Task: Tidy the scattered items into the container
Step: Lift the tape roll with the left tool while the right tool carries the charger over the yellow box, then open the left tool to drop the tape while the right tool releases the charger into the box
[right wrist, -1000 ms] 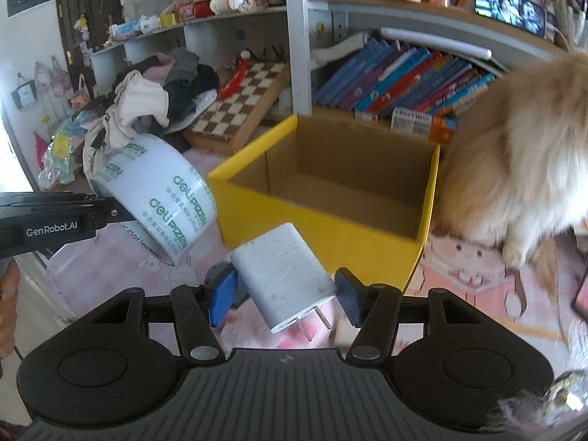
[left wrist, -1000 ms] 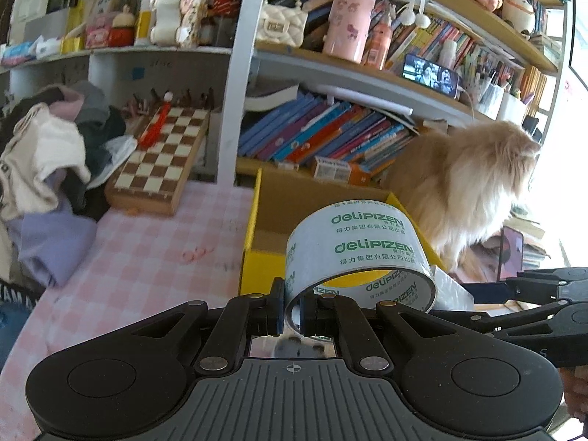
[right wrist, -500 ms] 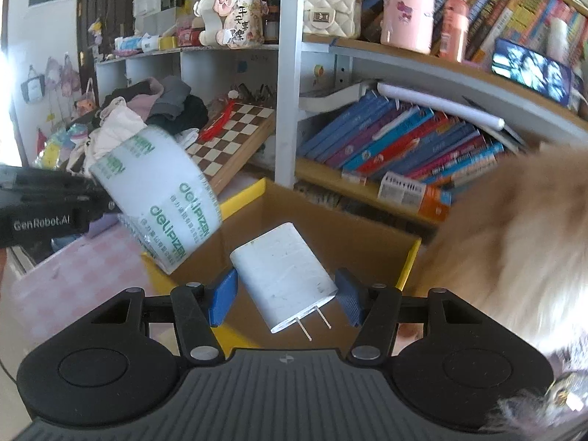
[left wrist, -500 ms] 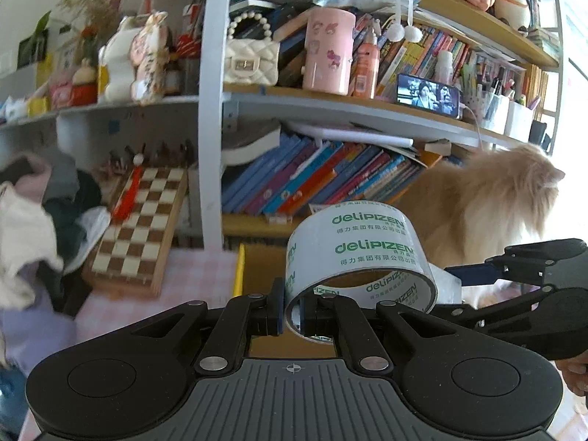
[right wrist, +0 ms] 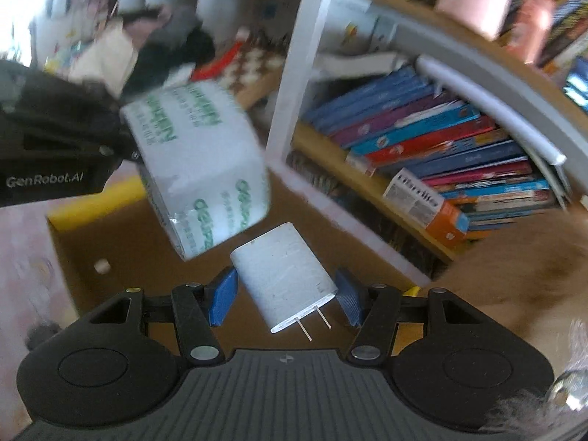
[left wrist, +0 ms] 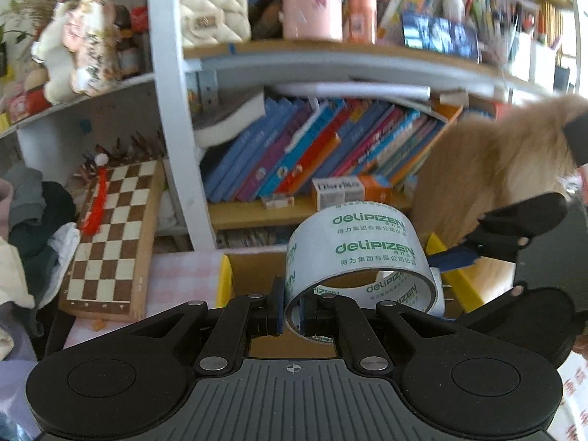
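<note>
Left wrist view is showing the left gripper (left wrist: 292,307) pinching the wall of a roll of tape (left wrist: 358,257), one finger outside the ring and one inside it, the jaws nearly closed on the thin band. The roll is hanging in the air above the open top of the yellow box (left wrist: 225,279), whose brown cardboard inside is showing just behind the fingers. The right gripper (left wrist: 514,235) is reaching in from the right edge, close beside the tape. A chessboard (left wrist: 114,242) is leaning at the left by a pile of clothes (left wrist: 33,220), and a shelf of books (left wrist: 316,147) is standing behind the box. A furry cat (left wrist: 492,169) is sitting at the right.

In the right wrist view, the right gripper (right wrist: 286,296) is holding its blue pads apart, with a white charger plug (right wrist: 284,275) sitting between them, prongs pointing back toward the camera. The left pad seems to be touching the charger's edge, while a small gap is showing at the right pad, so I cannot tell whether the charger is firmly gripped. It is hovering over the box's brown interior (right wrist: 147,257). The tape (right wrist: 198,161) is blurred, just up and left of the charger, carried by the left gripper (right wrist: 55,147). A small pale object (right wrist: 102,266) is lying inside the box.
</note>
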{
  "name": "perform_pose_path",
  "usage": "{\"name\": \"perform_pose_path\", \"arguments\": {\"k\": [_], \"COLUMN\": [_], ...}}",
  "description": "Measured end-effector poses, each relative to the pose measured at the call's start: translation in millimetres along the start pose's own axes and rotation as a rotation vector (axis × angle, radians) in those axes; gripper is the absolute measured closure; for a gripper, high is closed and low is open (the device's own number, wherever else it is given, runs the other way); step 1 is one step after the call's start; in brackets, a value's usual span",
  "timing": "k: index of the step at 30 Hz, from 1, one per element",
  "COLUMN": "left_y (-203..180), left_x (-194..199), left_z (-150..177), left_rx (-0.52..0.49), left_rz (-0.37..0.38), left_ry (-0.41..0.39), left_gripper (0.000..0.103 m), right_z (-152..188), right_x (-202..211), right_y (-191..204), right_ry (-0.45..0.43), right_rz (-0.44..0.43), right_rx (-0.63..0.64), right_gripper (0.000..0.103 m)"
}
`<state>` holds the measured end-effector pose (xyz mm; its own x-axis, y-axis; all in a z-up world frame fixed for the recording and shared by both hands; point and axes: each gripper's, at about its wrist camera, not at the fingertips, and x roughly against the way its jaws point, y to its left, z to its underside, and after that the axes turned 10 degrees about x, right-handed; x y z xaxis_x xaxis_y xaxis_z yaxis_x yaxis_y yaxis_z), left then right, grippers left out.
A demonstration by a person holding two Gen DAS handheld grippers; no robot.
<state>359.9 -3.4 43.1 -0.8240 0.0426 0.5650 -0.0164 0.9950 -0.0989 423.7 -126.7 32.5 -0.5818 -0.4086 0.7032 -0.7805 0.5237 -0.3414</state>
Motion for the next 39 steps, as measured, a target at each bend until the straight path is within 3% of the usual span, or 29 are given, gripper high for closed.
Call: {"name": "perform_pose_path", "arguments": {"k": [10,19,39], "left_y": [-13,-17,-11], "left_x": [-45,-70,-82], "left_z": [9,18,24], "left_rx": [-0.072,-0.147,-0.196], "left_rz": [0.000,-0.019,-0.105], "left_ry": [0.123,0.206,0.250], "left_gripper": [0.097,0.097,0.093], "right_z": [6,9,7], "right_x": [-59,-82,-82], "right_y": [2,-4,10], "right_ry": [0.142,0.215,0.225], "right_rz": [-0.068,-0.098,-0.183], "right_rx": [0.140,0.181,0.314], "right_gripper": [0.047,0.047,0.047]}}
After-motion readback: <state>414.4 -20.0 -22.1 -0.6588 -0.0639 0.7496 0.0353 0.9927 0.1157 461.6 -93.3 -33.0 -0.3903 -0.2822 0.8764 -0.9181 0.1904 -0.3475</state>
